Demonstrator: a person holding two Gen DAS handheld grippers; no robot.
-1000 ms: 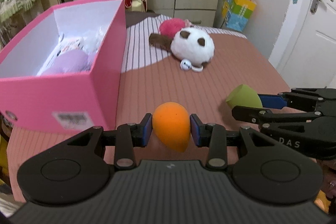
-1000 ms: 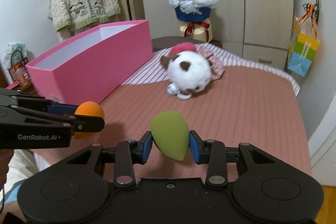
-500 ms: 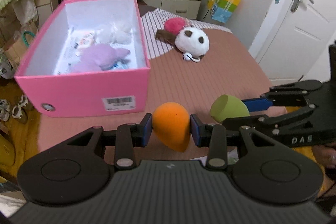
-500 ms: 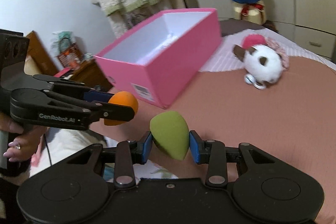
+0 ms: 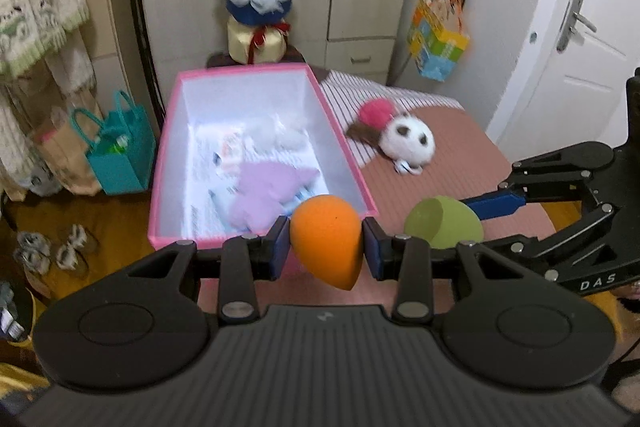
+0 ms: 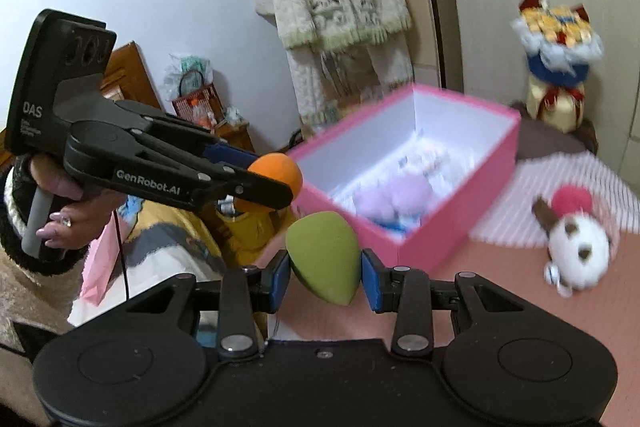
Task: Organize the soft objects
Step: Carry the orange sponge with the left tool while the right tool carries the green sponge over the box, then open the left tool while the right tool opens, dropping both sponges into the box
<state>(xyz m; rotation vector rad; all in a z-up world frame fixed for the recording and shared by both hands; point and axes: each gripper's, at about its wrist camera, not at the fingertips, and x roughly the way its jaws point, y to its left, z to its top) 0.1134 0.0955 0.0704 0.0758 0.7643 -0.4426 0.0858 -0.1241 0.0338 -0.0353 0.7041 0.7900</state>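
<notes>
Already the pink box [image 5: 256,155] holds a lilac plush [image 5: 266,195] and white fluffy pieces. The left gripper [image 5: 326,247] pinches a smooth orange teardrop sponge [image 5: 326,239] near the box's front edge; the right gripper [image 6: 324,275] clamps a green one [image 6: 324,261] beside it. A round furry panda plush [image 5: 408,143] lies right of the box, unsorted.

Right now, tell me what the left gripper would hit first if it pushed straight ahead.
Probably the pink box: the left gripper, shut on the orange sponge, points at its near wall or just over it, toward the purple plush inside. Depth is unclear.
</notes>
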